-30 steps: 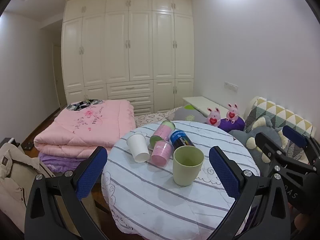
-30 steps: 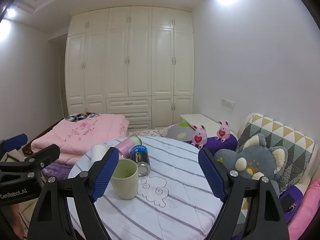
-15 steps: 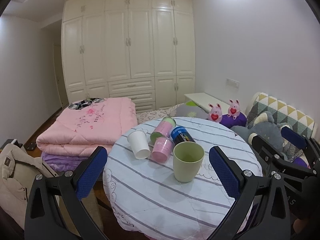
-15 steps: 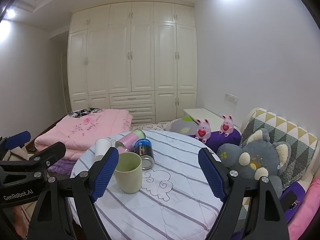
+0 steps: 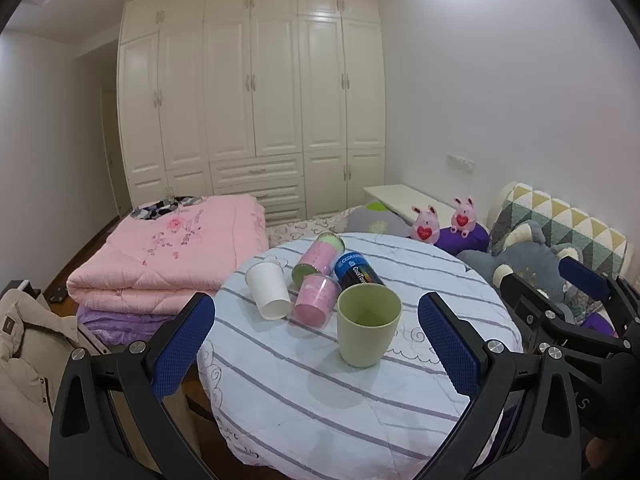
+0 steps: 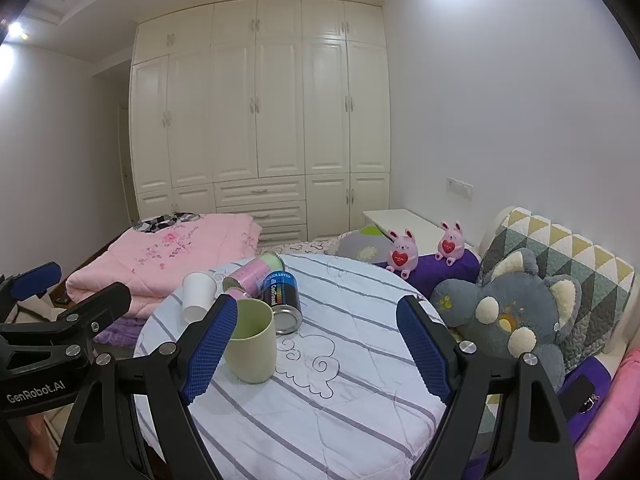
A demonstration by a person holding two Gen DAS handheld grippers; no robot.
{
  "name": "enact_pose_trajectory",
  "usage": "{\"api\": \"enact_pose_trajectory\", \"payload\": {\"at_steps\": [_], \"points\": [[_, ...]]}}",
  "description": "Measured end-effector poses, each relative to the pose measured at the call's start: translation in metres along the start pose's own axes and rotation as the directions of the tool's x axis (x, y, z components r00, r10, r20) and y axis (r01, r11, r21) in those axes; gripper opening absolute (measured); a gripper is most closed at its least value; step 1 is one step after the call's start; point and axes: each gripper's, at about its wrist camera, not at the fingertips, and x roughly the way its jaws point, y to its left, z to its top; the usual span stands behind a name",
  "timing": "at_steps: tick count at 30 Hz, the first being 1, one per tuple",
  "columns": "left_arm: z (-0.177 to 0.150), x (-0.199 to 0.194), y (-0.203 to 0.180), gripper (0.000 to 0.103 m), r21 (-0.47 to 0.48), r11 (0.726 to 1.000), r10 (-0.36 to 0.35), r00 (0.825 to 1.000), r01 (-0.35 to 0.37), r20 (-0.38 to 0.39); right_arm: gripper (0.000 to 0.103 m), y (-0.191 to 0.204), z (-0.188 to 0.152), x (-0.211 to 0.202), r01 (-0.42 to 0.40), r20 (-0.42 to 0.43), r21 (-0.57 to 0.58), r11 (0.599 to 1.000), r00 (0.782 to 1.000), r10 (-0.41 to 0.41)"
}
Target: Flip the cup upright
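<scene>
On the table (image 5: 360, 420) the white cup (image 5: 269, 289) lies tipped, left-ahead of our left gripper (image 5: 316, 344); both grippers wide, empty.

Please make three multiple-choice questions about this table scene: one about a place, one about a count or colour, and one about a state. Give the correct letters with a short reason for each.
1. Where does the green cup stand compared with the other items on the round table?
A. nearest to the cameras
B. farthest from the cameras
C. under the table

2. How many pink plush bunnies sit behind the table?
A. one
B. two
C. four

3. In what state is the white paper cup?
A. upright
B. lying on its side
C. held in a gripper

Answers:
1 A: the green cup is in front of the other cups and the blue can.
2 B: one bunny and a second bunny show.
3 B: its side rests on the cloth, and both the left gripper and right gripper are open and empty.
</scene>
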Motion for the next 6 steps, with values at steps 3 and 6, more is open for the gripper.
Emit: {"api": "enact_pose_trajectory", "payload": {"at_steps": [3, 6], "points": [[-0.0002, 0.0, -0.0005, 0.103, 0.004, 1.0, 0.008, 1.0, -0.008, 0.017, 0.083, 0.0, 0.0001, 0.0016, 0.003, -0.001, 0.0, 1.0, 1.0, -0.003], [0.0013, 0.003, -0.0004, 0.103, 0.009, 1.0, 0.008, 1.0, -0.009, 0.011, 0.083, -0.0004, 0.0008, 0.0047, 0.001, -0.008, -0.001, 1.0, 1.0, -0.001]]}}
